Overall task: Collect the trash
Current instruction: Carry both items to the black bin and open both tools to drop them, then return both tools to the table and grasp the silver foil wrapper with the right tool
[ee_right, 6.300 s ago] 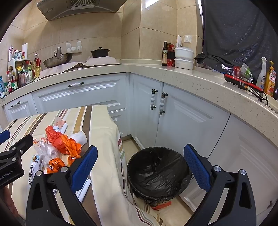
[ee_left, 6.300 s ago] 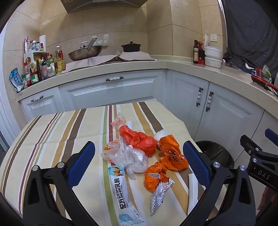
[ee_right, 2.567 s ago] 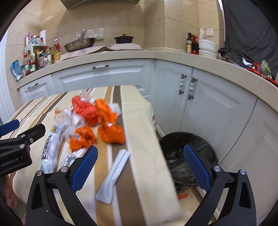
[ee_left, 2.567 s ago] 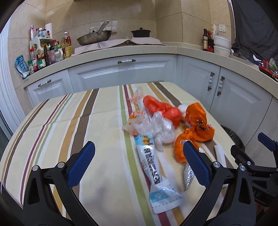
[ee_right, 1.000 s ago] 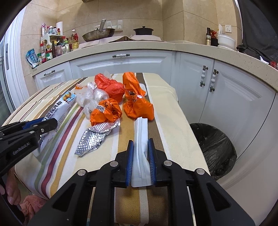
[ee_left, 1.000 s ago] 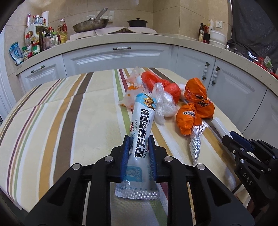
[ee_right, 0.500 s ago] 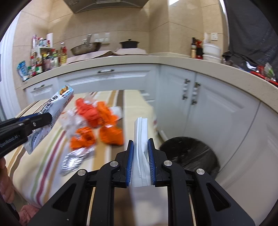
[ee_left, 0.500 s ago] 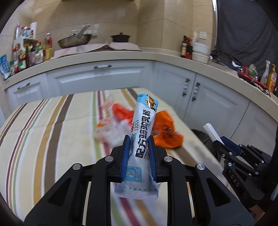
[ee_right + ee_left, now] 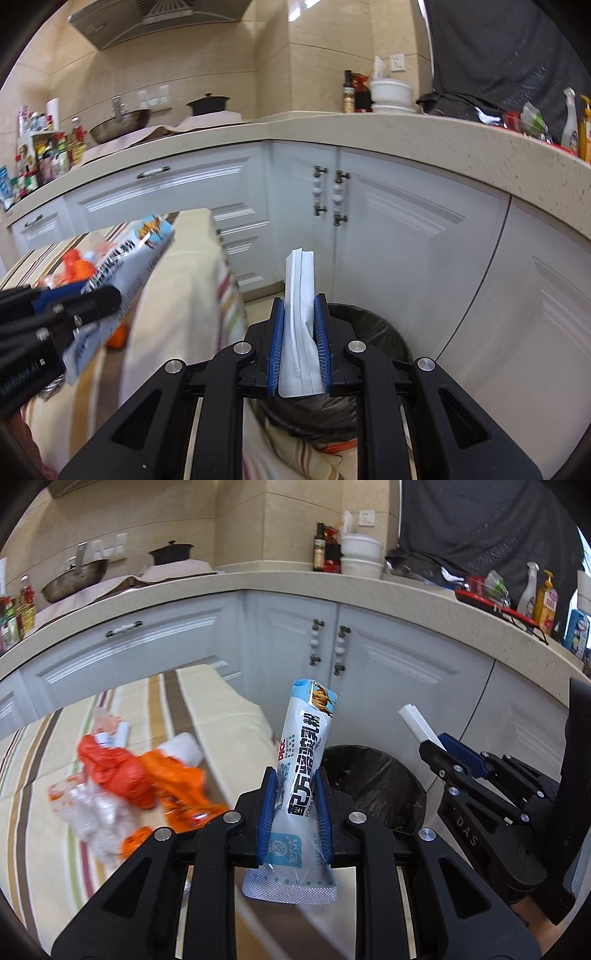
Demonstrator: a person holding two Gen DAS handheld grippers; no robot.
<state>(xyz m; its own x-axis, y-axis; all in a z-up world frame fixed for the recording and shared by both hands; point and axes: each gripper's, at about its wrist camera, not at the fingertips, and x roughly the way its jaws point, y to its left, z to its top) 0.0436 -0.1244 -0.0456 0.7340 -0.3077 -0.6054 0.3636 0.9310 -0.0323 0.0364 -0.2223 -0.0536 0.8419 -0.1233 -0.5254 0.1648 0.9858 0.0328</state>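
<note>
My left gripper (image 9: 294, 779) is shut on a long white-and-blue powder sachet (image 9: 303, 771) that stands up between its blue pads, lifted off the table. My right gripper (image 9: 298, 310) is shut on a flat white wrapper (image 9: 300, 295). The black-lined bin (image 9: 373, 786) sits on the floor just beyond both grippers; in the right wrist view the bin (image 9: 373, 336) lies behind the fingers. Orange wrappers (image 9: 173, 775), a red bag (image 9: 118, 768) and clear plastic (image 9: 92, 808) lie on the striped tablecloth (image 9: 37, 812) to the left. The right gripper (image 9: 430, 738) with its wrapper shows at the right of the left wrist view.
White cabinet doors (image 9: 369, 657) stand close behind the bin under a beige counter (image 9: 406, 136). The counter holds a wok (image 9: 74, 578), a black pot (image 9: 171, 552), bottles (image 9: 319, 552) and white bowls (image 9: 360, 555). The table's right edge (image 9: 218, 266) drops beside the bin.
Both grippers have swung right, away from the table, each carrying its piece of trash. The bin has come from the far right to just ahead of the fingers.
</note>
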